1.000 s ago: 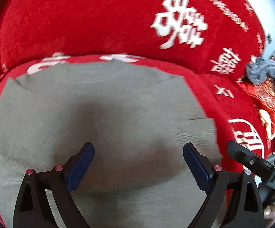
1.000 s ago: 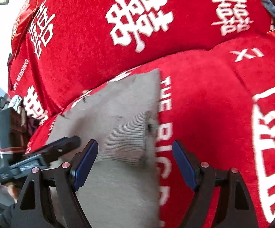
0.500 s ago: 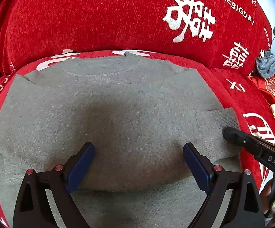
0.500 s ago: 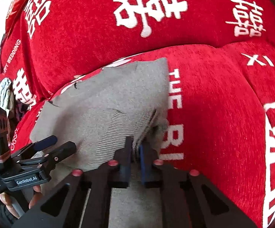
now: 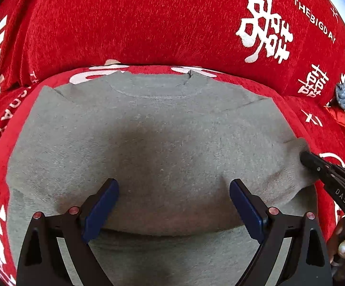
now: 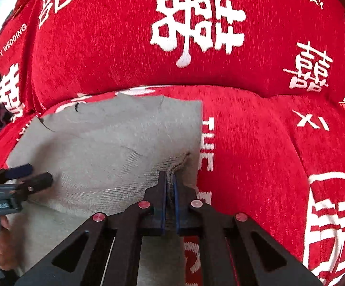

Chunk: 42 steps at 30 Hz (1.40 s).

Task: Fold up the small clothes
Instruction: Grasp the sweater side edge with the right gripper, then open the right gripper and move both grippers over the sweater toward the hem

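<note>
A small grey sweater (image 5: 162, 143) lay flat on the red cover, its round neck at the far end. Both sleeves were folded in across the front. The right sleeve's ribbed cuff (image 6: 158, 174) was lifted a little and bunched into a ridge where it was pinched. The cloth looked soft and knitted, with a few gentle creases near the shoulders.

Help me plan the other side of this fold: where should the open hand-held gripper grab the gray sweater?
Probably the gray sweater's outer edge on the left of the left wrist view, mirroring the ribbed cuff the right hand-held gripper pinches. The cloth lies flat, so slide the left hand-held gripper in from the side.
</note>
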Each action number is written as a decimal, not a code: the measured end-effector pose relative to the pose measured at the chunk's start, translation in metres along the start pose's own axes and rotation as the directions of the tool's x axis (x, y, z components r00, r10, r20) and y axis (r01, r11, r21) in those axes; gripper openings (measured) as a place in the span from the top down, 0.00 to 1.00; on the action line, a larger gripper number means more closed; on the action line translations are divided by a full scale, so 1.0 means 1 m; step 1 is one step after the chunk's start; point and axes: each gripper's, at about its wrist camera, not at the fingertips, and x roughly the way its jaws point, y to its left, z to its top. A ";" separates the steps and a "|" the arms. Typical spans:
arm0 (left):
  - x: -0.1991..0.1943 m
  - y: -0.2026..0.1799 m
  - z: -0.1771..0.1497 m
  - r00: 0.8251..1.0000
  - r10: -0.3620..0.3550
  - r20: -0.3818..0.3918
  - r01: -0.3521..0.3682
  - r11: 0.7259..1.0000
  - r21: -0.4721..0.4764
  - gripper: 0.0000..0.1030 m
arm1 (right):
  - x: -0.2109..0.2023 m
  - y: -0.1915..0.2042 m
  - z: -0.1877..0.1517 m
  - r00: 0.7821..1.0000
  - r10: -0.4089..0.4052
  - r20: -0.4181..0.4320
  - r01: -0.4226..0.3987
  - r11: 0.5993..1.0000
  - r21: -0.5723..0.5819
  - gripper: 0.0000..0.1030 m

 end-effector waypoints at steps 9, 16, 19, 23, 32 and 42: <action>-0.019 0.010 0.002 0.992 0.103 0.072 -0.107 0.993 0.044 0.08 | -0.039 0.024 0.009 0.994 -0.005 0.113 0.000 0.999 0.040 0.33; -0.013 0.037 0.016 0.980 0.182 0.077 -0.183 0.983 0.002 0.08 | 0.007 0.081 0.008 0.996 0.084 -0.031 -0.086 0.995 -0.050 0.34; 0.000 0.053 0.021 0.978 0.203 0.040 -0.203 0.979 -0.014 0.08 | 0.035 0.080 0.004 0.993 0.048 -0.106 -0.052 0.998 -0.035 0.34; 0.014 0.083 0.026 0.988 0.158 0.000 -0.157 0.985 -0.069 0.07 | 0.041 0.072 0.009 0.997 -0.022 -0.080 0.019 0.999 -0.028 0.34; 0.035 0.101 0.057 0.989 0.133 -0.069 -0.137 0.989 -0.058 0.00 | 0.062 0.063 0.033 0.989 -0.086 -0.118 0.084 0.996 -0.022 0.31; 0.060 0.120 0.081 0.973 0.188 -0.132 -0.197 0.979 -0.059 0.00 | 0.085 0.087 0.044 0.983 -0.049 -0.176 0.043 0.998 -0.034 0.22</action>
